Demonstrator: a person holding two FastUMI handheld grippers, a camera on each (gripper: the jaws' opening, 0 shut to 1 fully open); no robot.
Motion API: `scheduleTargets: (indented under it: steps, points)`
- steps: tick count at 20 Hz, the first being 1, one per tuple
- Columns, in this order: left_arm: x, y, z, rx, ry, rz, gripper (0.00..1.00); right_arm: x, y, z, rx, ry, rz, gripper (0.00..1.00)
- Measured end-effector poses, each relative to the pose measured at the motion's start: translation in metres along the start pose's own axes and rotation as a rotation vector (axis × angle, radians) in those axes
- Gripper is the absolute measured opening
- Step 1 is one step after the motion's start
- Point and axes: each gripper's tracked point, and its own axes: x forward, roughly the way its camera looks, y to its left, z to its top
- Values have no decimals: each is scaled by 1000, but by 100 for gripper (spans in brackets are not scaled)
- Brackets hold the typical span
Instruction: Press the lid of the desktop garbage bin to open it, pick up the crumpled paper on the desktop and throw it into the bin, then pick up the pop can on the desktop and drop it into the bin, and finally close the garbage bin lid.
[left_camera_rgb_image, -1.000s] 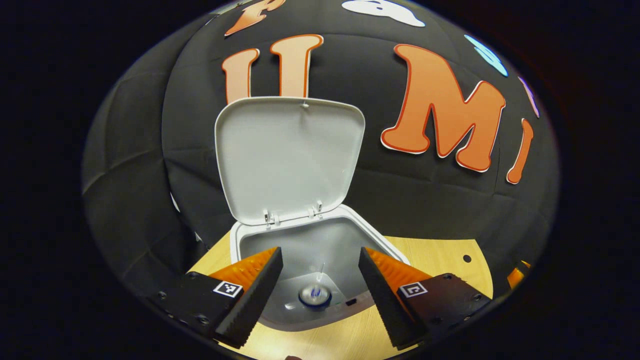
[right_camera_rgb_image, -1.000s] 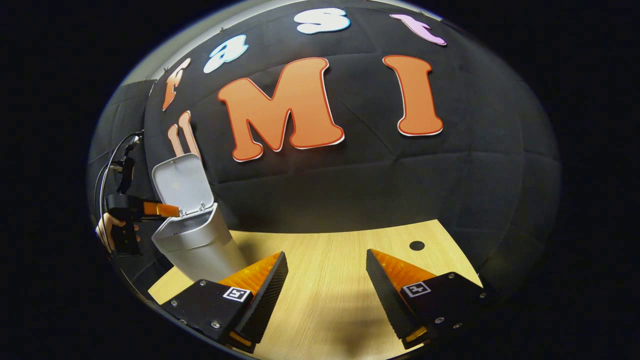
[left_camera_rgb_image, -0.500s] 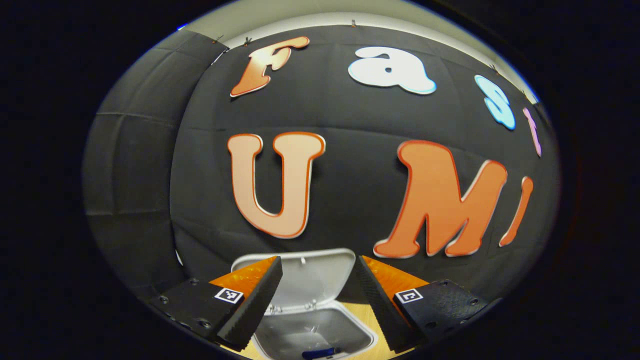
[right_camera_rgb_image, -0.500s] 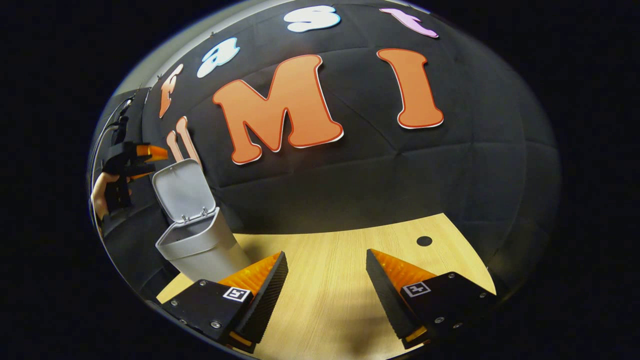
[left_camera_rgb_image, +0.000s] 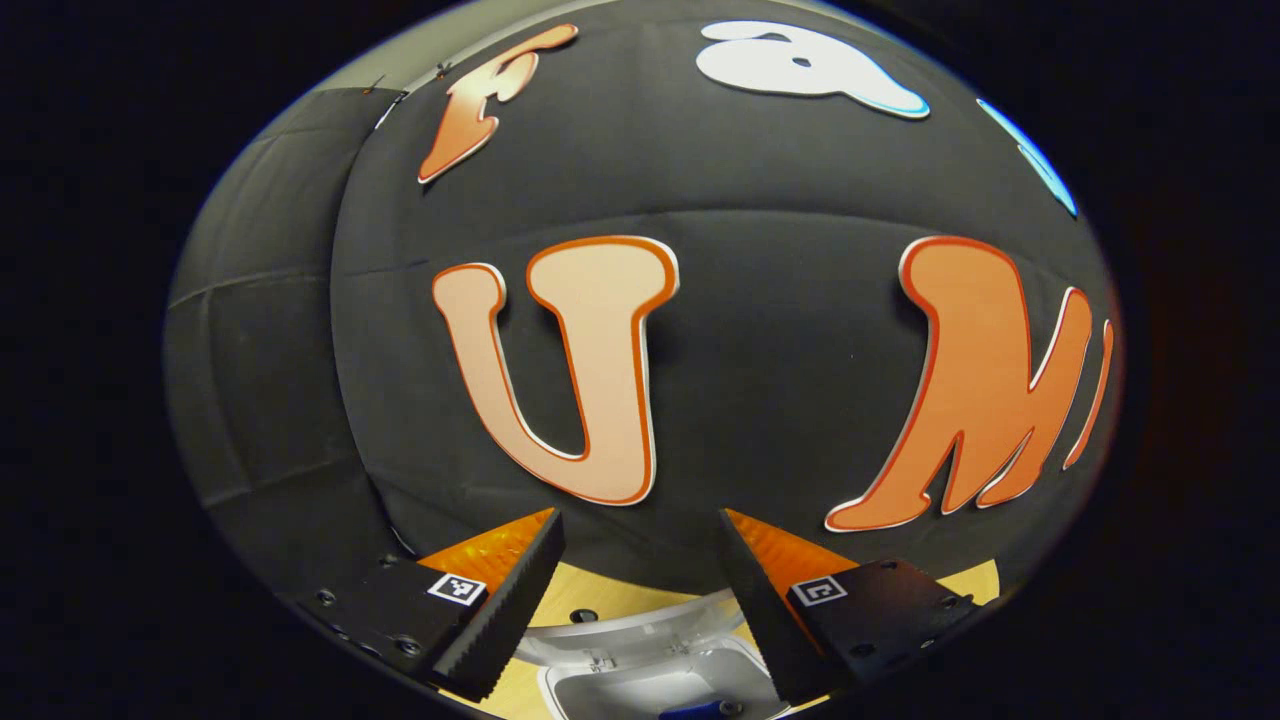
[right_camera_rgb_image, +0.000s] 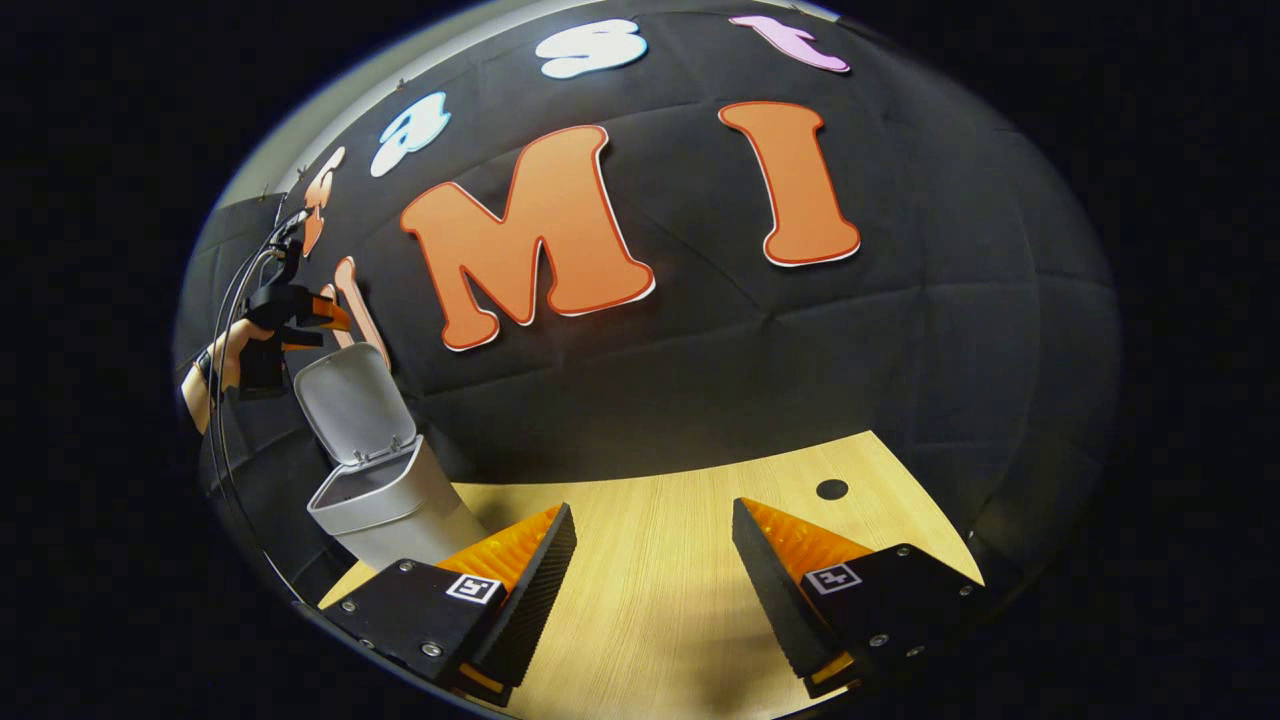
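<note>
Black cloth walls the booth behind a pale wooden desktop (left_camera_rgb_image: 585, 598).

Left gripper view: the left gripper (left_camera_rgb_image: 640, 580) sits at the bottom, its two fingers spread wide and holding nothing. Between and below them is the top edge of the raised lid (left_camera_rgb_image: 640, 628) of the white garbage bin (left_camera_rgb_image: 650, 690), with the open mouth of the bin just under it. Something dark blue (left_camera_rgb_image: 690, 710), likely the pop can, lies inside at the very bottom edge; the crumpled paper cannot be made out in there.

Right gripper view: the right gripper (right_camera_rgb_image: 650, 575) is also released, fingers wide apart over bare desktop (right_camera_rgb_image: 650, 620), gripping nothing. Far off to the left stands the garbage bin (right_camera_rgb_image: 385, 500) on the desk's edge, its lid (right_camera_rgb_image: 350, 405) tipped up and back. Just above the lid's top edge hovers the left gripper (right_camera_rgb_image: 325, 320), held by a hand (right_camera_rgb_image: 222, 362).

Judging by this, both throw-away steps look done and the closing step is in hand. The next move calls for bringing the left gripper's fingers behind or over the lid's upper edge and pushing it forward and down until it shuts, without tipping the light bin.
</note>
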Motion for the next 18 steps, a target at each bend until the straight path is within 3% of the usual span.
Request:
scheduleTargets:
  steps: [3,8,12,16,17,18]
  points:
    - [-2,-4,-27,-35,63,-25,95,1,-2,-3,9,12,6,94]
    - [-46,-21,-60,-134,16,-68,96,1,2,-13,24,37,33,94]
    - [-86,-37,-124,-174,19,-69,94,0,4,-16,29,48,56,94]
    - [-106,-53,-176,-68,6,-52,94,-1,5,-20,10,65,69,94]
    - [-107,-58,-184,-51,19,-54,89,-2,5,-22,9,70,71,94]
    - [-106,-60,-193,-51,31,-55,93,-3,6,-24,9,73,77,94]
